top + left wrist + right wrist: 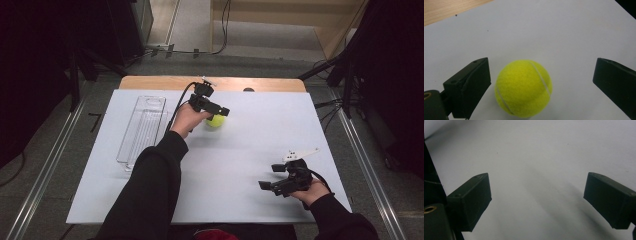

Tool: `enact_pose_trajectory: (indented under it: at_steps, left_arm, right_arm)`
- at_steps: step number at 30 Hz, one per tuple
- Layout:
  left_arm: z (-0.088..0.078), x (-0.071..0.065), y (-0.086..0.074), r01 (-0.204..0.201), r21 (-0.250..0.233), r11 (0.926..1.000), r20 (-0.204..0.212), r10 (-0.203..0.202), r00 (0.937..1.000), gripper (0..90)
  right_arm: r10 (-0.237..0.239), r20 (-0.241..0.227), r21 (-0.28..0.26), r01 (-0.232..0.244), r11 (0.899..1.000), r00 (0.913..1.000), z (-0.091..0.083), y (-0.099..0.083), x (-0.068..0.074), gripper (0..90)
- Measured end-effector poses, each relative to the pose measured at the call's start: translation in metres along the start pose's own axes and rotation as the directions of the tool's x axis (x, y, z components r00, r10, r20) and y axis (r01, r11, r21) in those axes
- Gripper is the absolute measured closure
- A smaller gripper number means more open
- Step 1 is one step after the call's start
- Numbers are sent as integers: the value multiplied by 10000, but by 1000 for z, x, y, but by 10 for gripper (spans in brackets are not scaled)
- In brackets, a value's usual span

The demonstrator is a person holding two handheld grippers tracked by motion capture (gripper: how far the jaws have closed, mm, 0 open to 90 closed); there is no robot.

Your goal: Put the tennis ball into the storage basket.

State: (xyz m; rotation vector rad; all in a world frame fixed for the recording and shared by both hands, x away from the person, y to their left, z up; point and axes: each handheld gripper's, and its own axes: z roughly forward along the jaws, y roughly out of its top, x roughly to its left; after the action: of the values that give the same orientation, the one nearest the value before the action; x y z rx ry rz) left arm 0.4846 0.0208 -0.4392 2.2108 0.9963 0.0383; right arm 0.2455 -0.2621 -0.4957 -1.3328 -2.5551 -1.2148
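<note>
Right claw point(272, 176) wide open over bare table point(250, 150); left claw point(220, 111) open around tennis ball point(523, 88)

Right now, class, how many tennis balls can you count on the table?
1. The fuzzy yellow-green tennis ball sits on the pale sheet toward the table's far middle, between the open jaws of the left hand-held gripper.

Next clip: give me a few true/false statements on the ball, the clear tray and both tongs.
1. The tennis ball sits between the open left tongs. True.
2. The right tongs hold the ball. False: they are open over bare white table.
3. The ball lies in the clear tray. False: it rests on the table, right of the tray.
4. The left tongs reach farther up the table than the right. True.
</note>
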Motion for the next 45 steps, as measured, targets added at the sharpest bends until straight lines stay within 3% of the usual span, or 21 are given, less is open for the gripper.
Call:
enact_pose_trajectory:
  at_steps: [13, 16, 19, 26, 29, 37, 41, 45]
  left_arm:
    - [6, 2, -1, -15, 42, 10000, -240, 16, 9997, 20]
    - [6, 2, -1, -189, -199, 9996, -381, 181, 9991, 20]
    - [7, 1, -1, -83, -392, 9992, -192, 75, 9998, 20]
    - [12, 3, -3, -121, -133, 9998, -210, 118, 9997, 20]
    - [14, 3, -4, 18, -94, 10000, 50, -17, 10000, 20]
    - [20, 3, -7, -160, 139, 9998, -273, 164, 9995, 20]
    - [24, 3, -8, 0, 265, 9996, -329, 9, 9995, 20]
    - [25, 3, -10, 68, 94, 9999, -170, -66, 9998, 20]
  right_arm:
    - [-19, -7, -5, 18, 10000, 10000, 0, 0, 0, 58]
    - [-2, 11, -11, 2, 10000, 10000, -1, 0, 0, 58]
    - [-17, -1, 8, 17, 10000, 10000, 0, 0, -1, 58]
    - [-8, -8, -10, 8, 10000, 10000, -1, 0, -1, 58]
    - [3, -6, -17, -3, 10000, 10000, -1, 0, 0, 58]
    - [-7, -1, -11, 7, 10000, 10000, -1, 0, 0, 58]
    - [-7, 5, -9, 7, 10000, 10000, -1, 0, 0, 58]
    - [-17, 8, -2, 17, 10000, 10000, -1, 0, 0, 58]
